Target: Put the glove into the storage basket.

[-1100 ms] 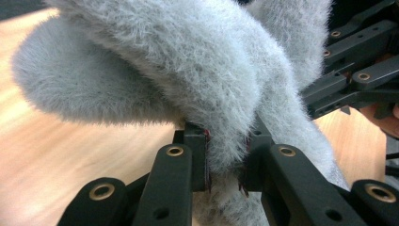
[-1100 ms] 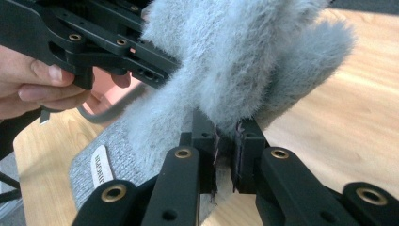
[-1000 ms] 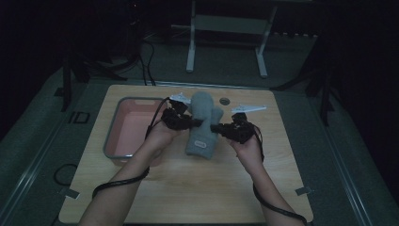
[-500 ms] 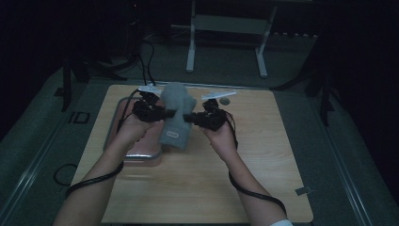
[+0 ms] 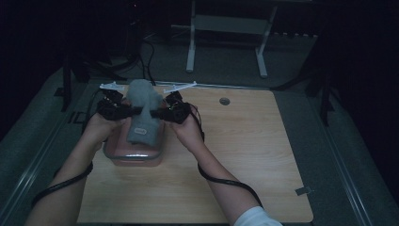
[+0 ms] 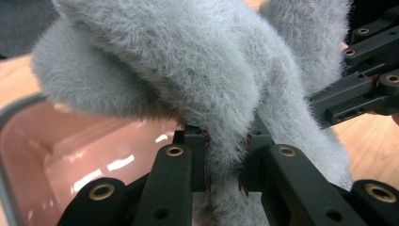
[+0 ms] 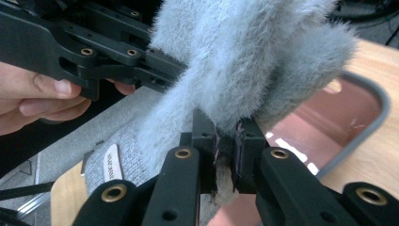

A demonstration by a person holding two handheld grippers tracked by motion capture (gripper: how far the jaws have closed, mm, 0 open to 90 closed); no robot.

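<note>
A fluffy grey cloth (image 5: 142, 110) hangs folded between both grippers above a pink tray (image 5: 134, 157) at the table's left side. My left gripper (image 5: 126, 110) is shut on the cloth's left edge; in the left gripper view the grey cloth (image 6: 188, 80) is pinched between the jaws of that left gripper (image 6: 226, 162), over the tray's pink inside (image 6: 84, 155). My right gripper (image 5: 157, 113) is shut on the cloth's right edge; its own view has the cloth (image 7: 244, 61) clamped in the right gripper (image 7: 226, 146), with a white label (image 7: 112, 168) on the hanging part.
The wooden table (image 5: 244, 155) stretches open to the right of the tray, with a small round hole (image 5: 224, 101) near its far edge. A metal stand (image 5: 226, 28) is on the floor behind. Cables trail from both grippers along the forearms.
Both grippers have carried the grey cloth from the table's middle leftward, and it now hangs over the pink tray.
</note>
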